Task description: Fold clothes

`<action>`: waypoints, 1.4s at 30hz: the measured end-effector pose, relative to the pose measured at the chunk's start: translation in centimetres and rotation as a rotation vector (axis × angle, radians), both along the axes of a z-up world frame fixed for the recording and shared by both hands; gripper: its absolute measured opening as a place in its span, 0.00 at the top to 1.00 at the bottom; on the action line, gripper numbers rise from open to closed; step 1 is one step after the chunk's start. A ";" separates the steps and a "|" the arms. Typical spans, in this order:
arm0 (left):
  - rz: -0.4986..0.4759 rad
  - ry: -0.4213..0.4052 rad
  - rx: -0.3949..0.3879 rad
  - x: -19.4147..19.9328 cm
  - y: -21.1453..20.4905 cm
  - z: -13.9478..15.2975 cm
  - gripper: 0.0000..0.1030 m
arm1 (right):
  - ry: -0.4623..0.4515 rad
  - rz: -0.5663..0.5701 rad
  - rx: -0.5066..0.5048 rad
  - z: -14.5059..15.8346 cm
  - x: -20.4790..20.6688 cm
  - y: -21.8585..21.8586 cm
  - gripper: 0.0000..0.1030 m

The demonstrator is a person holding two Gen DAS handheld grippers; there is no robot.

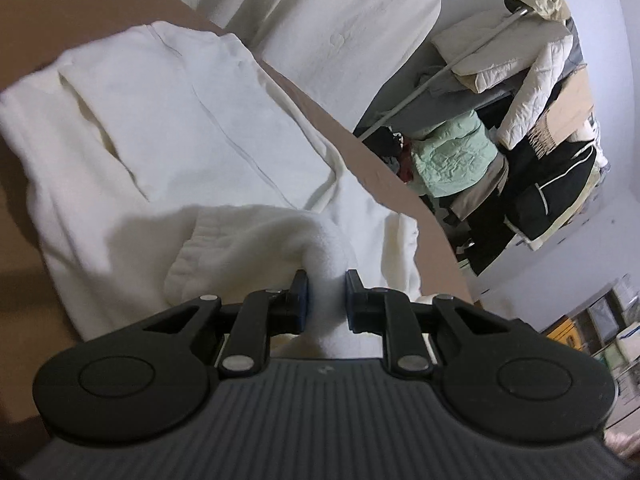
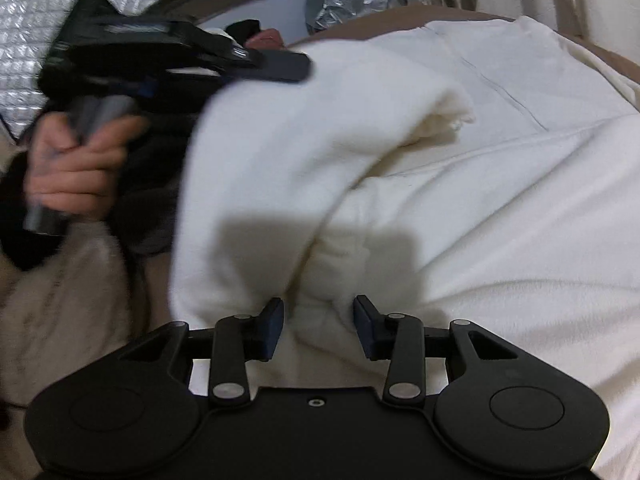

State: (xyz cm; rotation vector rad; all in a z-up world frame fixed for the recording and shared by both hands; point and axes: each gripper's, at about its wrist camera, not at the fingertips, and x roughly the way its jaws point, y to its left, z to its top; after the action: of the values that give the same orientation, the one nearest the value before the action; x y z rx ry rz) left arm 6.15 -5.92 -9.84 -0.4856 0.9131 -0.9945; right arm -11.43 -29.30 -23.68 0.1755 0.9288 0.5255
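1. The cream fleece garment (image 1: pixel 168 120) is lying spread over the brown worktop (image 1: pixel 384 184), its long body running away from the near edge toward the far side, with stitched seams showing along that length.
2. One thick fold of it is being lifted at the near end; in the left wrist view that bunch is rising straight between the pads of the left hand-held gripper (image 1: pixel 326 294), which is clamped on it.
3. The right wrist view is showing the same raised flap arching over from the left side, the left tool gripped in a hand (image 2: pixel 76 168) at the upper left.
4. The right hand-held gripper (image 2: pixel 319 326) is sitting low over the near part of the garment with its jaws apart; fleece is bulging up between the pads, but they are not pressing on it.
5. Judging by this, the left side is carrying the fold, so the coming move is likely depending on laying that flap across the body toward the right and far side.
6. Beyond the worktop, a rack of jackets (image 1: pixel 532 80) is standing well apart.
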 end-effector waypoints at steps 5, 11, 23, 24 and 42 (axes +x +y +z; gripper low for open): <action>-0.014 -0.050 -0.002 -0.6 -1.9 2.0 0.83 | -0.092 -0.081 -0.025 2.7 -2.7 -2.8 0.56; -0.167 -0.175 0.058 -2.0 -8.7 5.3 0.83 | -0.149 -0.341 -0.214 3.8 -0.6 -10.0 0.50; -0.183 -0.212 0.178 -0.9 -9.7 1.7 0.78 | 0.034 -0.757 -0.337 -1.8 0.6 -14.5 0.49; -0.187 -0.193 0.155 -0.7 -9.8 1.5 0.77 | 0.006 -0.748 -0.366 -0.6 0.4 -13.4 0.48; -0.139 0.008 0.142 1.6 -6.0 0.5 0.71 | -0.110 -0.347 -0.371 4.1 5.5 1.3 0.68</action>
State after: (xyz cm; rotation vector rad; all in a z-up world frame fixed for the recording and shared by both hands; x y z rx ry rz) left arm 7.71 -11.95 -9.36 -0.3097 1.0280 -1.0449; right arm -5.89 -27.97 -19.54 -0.0297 0.8494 0.0367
